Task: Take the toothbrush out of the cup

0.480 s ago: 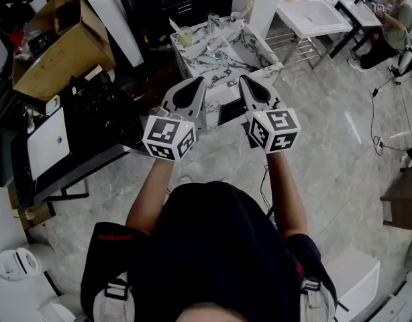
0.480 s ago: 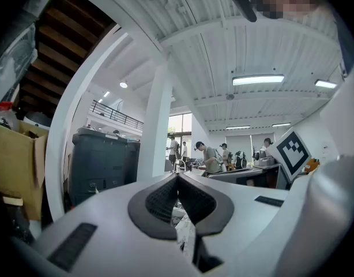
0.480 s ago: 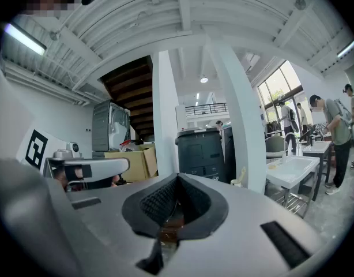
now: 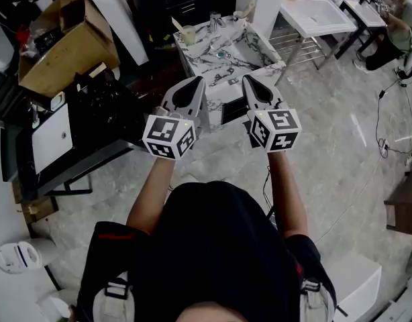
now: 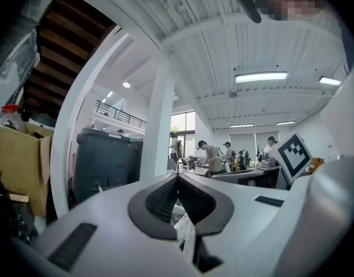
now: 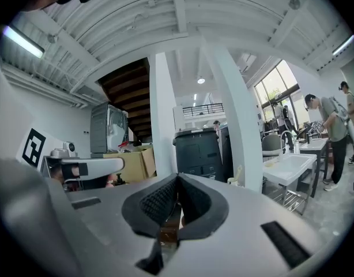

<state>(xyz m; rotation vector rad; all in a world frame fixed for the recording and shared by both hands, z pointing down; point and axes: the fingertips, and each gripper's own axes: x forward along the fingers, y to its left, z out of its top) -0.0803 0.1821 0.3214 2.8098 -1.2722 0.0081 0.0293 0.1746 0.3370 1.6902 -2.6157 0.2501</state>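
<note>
A pale cup [image 4: 186,35] with a toothbrush [image 4: 177,25] standing in it sits at the far left corner of a marble-patterned washbasin counter [image 4: 256,52]. Both grippers are held out level in front of the person, side by side and short of the counter. My left gripper [image 4: 200,80] is shut, with nothing between its jaws [image 5: 177,176]. My right gripper [image 4: 246,79] is also shut and empty [image 6: 178,178]. The cup stands well beyond both tips, slightly left of the left gripper. In the right gripper view a pale cup-like shape [image 6: 237,176] shows far off, right of the jaws.
A cardboard box [image 4: 65,42] and a black machine [image 4: 102,116] stand to the left. A white pillar [image 4: 115,15] rises behind them. A white basin on a metal stand [image 4: 313,12] and a seated person [image 4: 397,25] are at the far right. Cables [image 4: 377,123] lie on the floor.
The head view has shifted slightly. Both grippers keep their places and stay shut.
</note>
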